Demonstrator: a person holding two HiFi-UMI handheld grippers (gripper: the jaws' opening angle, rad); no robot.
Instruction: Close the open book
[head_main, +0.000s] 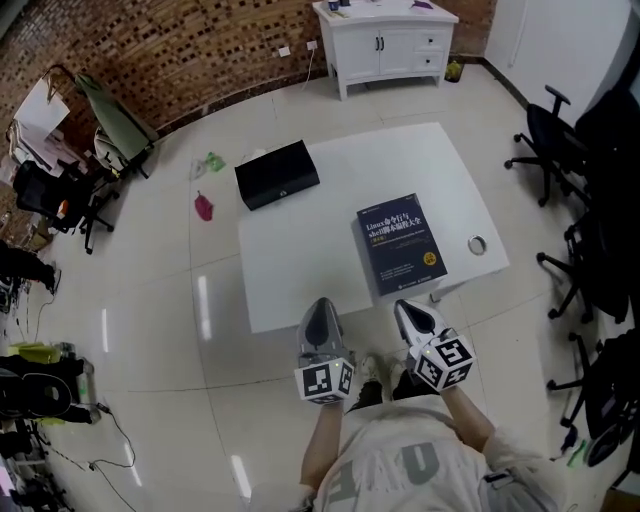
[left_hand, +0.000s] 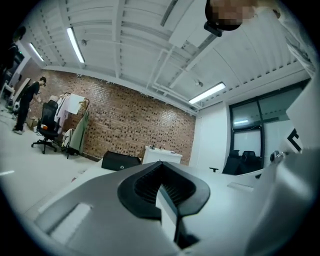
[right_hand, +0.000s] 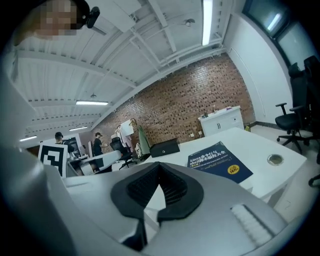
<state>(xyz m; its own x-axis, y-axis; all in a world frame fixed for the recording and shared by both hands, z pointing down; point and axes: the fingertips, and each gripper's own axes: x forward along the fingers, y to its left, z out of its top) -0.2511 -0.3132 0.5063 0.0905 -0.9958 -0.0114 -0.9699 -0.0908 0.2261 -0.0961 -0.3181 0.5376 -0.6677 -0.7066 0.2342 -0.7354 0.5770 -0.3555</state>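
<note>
A dark blue book (head_main: 401, 243) lies closed, cover up, on the right half of the white table (head_main: 300, 270); in the right gripper view the book (right_hand: 220, 161) sits ahead and to the right. My left gripper (head_main: 322, 312) hovers over the table's near edge, left of the book, with its jaws together and nothing between them (left_hand: 160, 165). The right gripper (head_main: 412, 315) is just off the near edge below the book's near end, jaws likewise together and empty (right_hand: 159, 165).
A black box (head_main: 277, 174) rests at the table's far left corner. A small round metal thing (head_main: 476, 244) lies near the right edge. Office chairs (head_main: 550, 140) stand to the right, a white cabinet (head_main: 385, 45) by the brick wall, a pink object (head_main: 204, 207) on the floor.
</note>
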